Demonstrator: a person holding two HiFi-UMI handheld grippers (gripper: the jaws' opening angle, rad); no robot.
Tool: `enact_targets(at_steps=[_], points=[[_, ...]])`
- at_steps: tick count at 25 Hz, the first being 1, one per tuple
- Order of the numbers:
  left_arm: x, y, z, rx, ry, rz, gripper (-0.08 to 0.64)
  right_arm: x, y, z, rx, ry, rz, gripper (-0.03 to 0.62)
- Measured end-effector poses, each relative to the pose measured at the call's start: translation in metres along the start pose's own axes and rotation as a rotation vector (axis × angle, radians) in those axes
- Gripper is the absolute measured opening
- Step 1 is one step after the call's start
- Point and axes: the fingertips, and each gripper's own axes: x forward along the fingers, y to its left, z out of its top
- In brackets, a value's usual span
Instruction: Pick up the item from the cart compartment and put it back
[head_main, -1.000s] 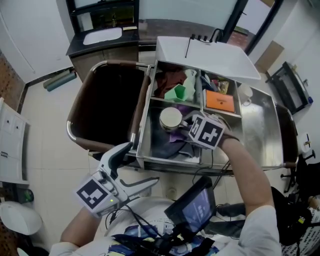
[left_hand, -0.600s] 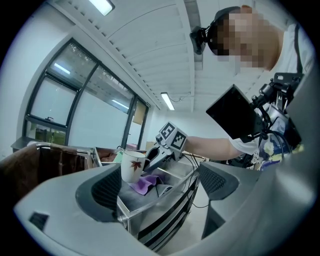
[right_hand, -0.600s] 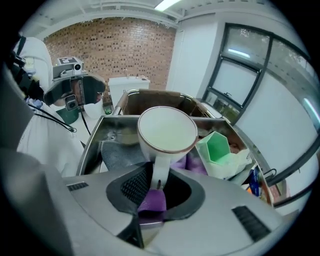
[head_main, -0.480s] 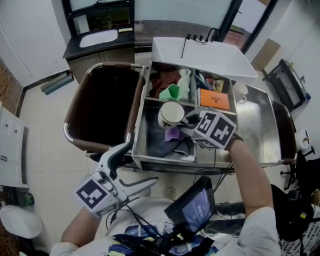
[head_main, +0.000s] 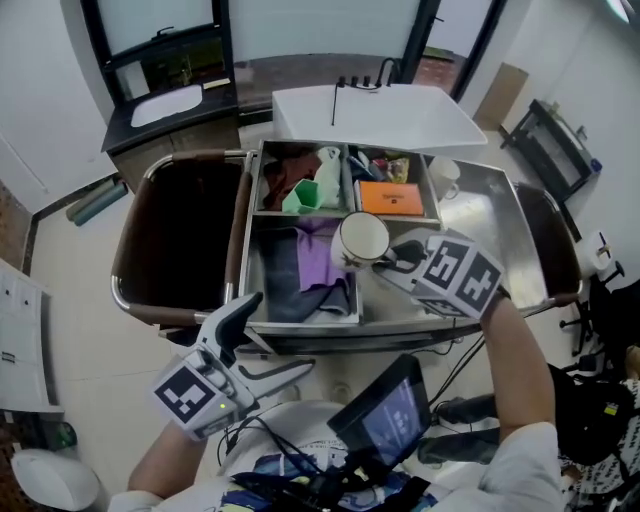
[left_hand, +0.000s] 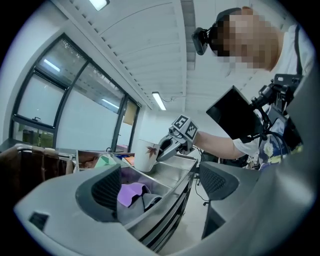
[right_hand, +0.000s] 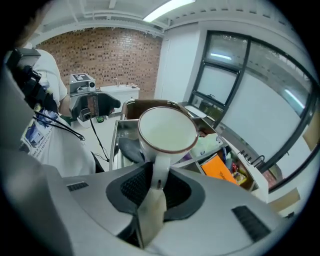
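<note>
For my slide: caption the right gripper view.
Right gripper holds the white mug by its handle above the cart.

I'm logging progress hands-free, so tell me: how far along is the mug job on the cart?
The pick-up looks done: the right gripper is shut on the handle of the white mug, held over the compartment with the purple cloth. In hand: the mug is mid-air. Left: setting it back in the cart and releasing. The left gripper is open and empty at the cart's front.
</note>
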Motion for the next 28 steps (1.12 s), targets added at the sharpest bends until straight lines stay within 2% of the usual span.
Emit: enact_targets(at_steps=[10,17,20,24,28], points=[[0.042,-0.027,0.008,0.013,0.002,-0.085,0.468,-0.092,0.002,-0.062,0.094,0.003,-0.124,0.071],[0.059,-0.034,0.008,0.042,0.028,-0.069,0.468,-0.153,0.009,-0.109,0.153,0.004,-0.212,0.071],[0.066,-0.036,0.009,0.050,0.038,-0.046,0.466,-0.168,0.015,-0.123,0.165,-0.006,-0.225,0.071],[0.077,-0.047,0.011,0.063,0.044,-0.070,0.466,-0.179,0.025,-0.131,0.192,-0.003,-0.217,0.071],[0.082,-0.052,0.014,0.028,0.018,-0.083,0.468,-0.186,0.028,-0.138,0.208,-0.015,-0.212,0.071]])
